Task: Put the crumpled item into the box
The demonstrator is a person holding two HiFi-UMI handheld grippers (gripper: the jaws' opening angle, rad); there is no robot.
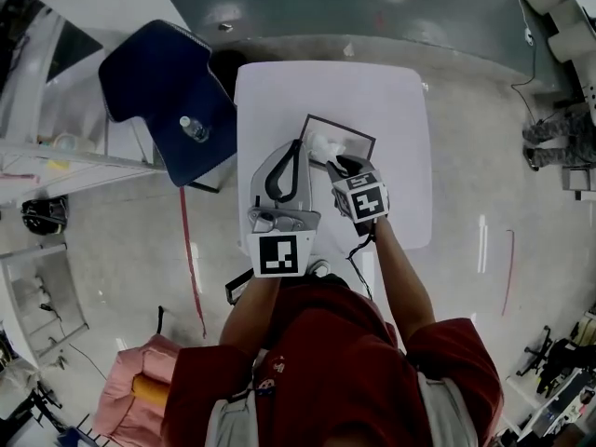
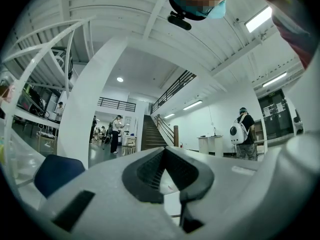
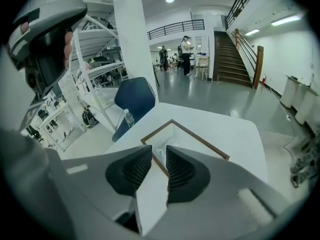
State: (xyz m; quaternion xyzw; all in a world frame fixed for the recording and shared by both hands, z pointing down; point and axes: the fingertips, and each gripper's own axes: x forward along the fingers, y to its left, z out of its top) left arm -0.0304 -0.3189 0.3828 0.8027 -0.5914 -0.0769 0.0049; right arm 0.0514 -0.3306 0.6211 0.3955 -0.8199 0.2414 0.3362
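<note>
The left gripper (image 1: 300, 143) (image 2: 163, 150) hangs above the white table (image 1: 391, 101), near its front edge. Its jaw tips meet, the dark pads bow apart behind them, and nothing sits between.

The right gripper (image 1: 340, 163) (image 3: 158, 148) points into the shallow dark-rimmed box (image 1: 341, 127) (image 3: 200, 138). Its jaws stand a narrow gap apart, gripping nothing that can be seen. The crumpled item (image 1: 325, 145) (image 3: 159, 156) is pale and lies inside the box at its near side, just past the jaw tips. Only a sliver of it shows through the gap. Whether the tips touch it cannot be told, and the right gripper hides the box's near corner from above.
</note>
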